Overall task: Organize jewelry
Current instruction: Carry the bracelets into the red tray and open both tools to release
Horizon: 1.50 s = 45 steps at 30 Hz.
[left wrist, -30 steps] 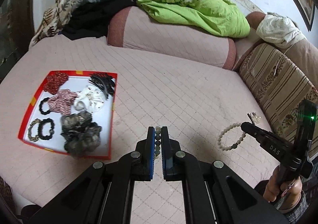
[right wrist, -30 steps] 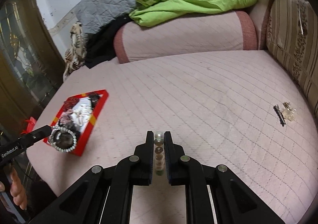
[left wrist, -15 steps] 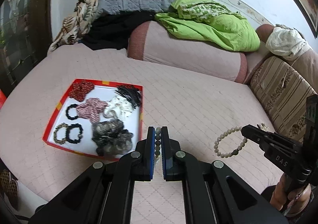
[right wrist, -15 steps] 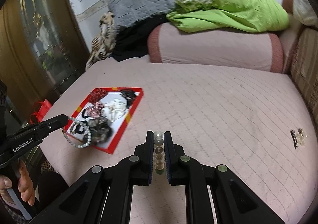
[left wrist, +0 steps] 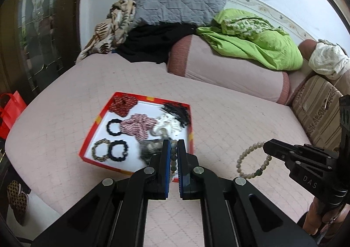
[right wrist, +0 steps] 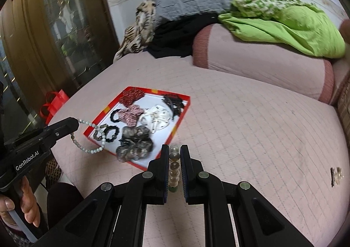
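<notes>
A red tray (left wrist: 94, 133) with a white floor lies on the pink bed and holds several scrunchies, hair ties and a black clip; it also shows in the right wrist view (right wrist: 181, 120). My left gripper (left wrist: 174, 148) is shut on a pale bead bracelet (right wrist: 91, 135), which hangs just left of the tray's near corner. My right gripper (right wrist: 175, 152) is shut on a beige bead bracelet (left wrist: 251, 159), held in the air to the right of the tray.
A small black clip and a clear trinket (right wrist: 336, 175) lie on the bed at the right. A pink bolster (left wrist: 229, 67), green bedding (left wrist: 258, 43) and a grey cushion (left wrist: 179, 4) line the back. A red bag (left wrist: 11, 111) sits beyond the bed's left edge.
Both grippers have moved left and toward the tray, each still carrying its bracelet. The tray now sits nearer the middle of both views.
</notes>
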Motion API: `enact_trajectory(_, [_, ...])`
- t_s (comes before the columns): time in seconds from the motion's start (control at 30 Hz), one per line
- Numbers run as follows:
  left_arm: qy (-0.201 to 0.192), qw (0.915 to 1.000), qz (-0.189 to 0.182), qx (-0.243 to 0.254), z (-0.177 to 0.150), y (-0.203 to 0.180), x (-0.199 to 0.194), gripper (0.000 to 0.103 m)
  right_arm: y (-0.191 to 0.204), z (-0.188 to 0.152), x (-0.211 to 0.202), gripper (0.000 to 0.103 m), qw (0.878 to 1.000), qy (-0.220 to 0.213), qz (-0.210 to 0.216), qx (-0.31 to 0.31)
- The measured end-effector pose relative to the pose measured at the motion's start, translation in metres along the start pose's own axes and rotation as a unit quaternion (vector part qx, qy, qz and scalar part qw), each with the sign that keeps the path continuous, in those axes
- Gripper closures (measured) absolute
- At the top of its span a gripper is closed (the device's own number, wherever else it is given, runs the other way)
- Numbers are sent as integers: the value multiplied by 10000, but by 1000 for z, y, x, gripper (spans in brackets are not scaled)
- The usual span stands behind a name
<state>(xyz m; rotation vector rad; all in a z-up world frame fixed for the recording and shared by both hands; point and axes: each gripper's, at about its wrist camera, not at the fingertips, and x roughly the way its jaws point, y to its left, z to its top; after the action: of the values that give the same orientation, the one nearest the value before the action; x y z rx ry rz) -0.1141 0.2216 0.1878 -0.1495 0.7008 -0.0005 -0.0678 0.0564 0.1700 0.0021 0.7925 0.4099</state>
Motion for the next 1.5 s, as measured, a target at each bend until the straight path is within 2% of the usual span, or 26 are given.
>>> enact_trajectory(0.27, [12, 9996, 61, -291, -6, 37, -3, 98, 36, 7, 21, 92, 9993, 195, 64, -302])
enact_trajectory(0.5, [25, 9992, 110, -377, -9, 53, -5, 98, 55, 8, 39, 92, 9984, 376, 159, -399])
enact_trajectory(0.7, [242, 9992, -29, -307, -2, 61, 4, 98, 58, 14, 49, 92, 9981, 465, 191, -344])
enact_trajectory(0.8, [293, 9995, -3, -92, 7, 63, 9, 98, 55, 22, 55, 92, 9981, 499, 160, -335])
enact_trajectory(1.03, [445, 9988, 78, -165, 48, 87, 46, 98, 44, 57, 77, 92, 9987, 458, 118, -207])
enact_trajectory(1.23, [788, 9958, -134, -444, 78, 109, 98, 98, 48, 96, 110, 92, 9985, 436, 279, -166])
enact_trajectory(1.5, [1089, 9892, -338, -926, 85, 131, 154, 98, 61, 134, 185, 92, 9956, 778, 515, -28])
